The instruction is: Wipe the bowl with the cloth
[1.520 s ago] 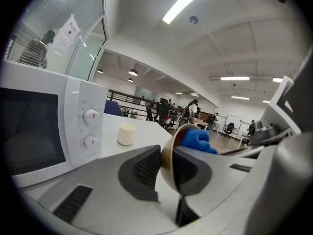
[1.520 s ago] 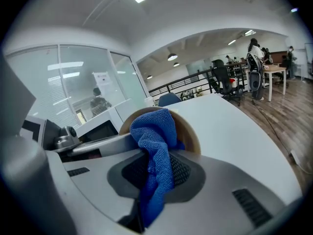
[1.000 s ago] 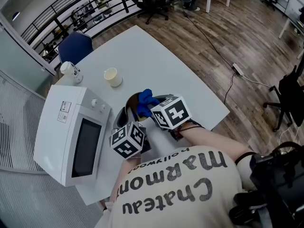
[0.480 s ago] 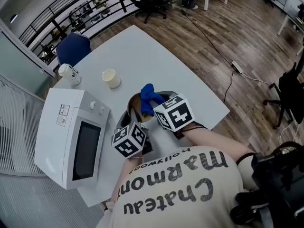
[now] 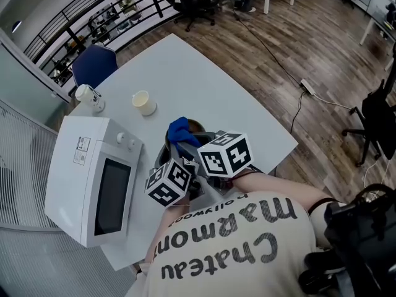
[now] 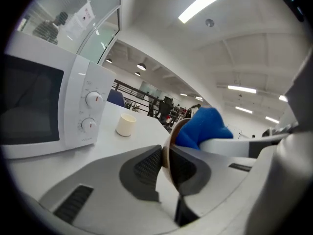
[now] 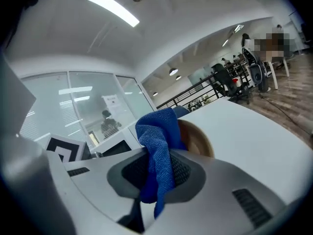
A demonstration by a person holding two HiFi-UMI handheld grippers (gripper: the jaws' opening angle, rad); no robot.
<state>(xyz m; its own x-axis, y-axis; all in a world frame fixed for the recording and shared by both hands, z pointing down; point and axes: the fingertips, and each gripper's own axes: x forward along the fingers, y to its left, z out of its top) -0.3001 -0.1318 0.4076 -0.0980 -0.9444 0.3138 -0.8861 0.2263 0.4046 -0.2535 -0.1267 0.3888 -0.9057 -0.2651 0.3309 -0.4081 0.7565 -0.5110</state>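
The left gripper (image 6: 165, 166), its jaws having just closed further, clamped the rim of the wooden bowl (image 6: 177, 127), which stood tilted on edge. The right gripper (image 7: 159, 173) pinched a blue cloth (image 7: 157, 131) tight between its pads, the bunched end pressed against the bowl's inner face. Whether the bowl touched the white table (image 5: 204, 73) could not be made out; beside the grippers stood a white microwave (image 5: 93, 178), beyond it a cream cup (image 5: 143, 102) and a white mug (image 5: 90, 93) near the far corner, with a blue chair (image 5: 96, 64) just past the table's edge.
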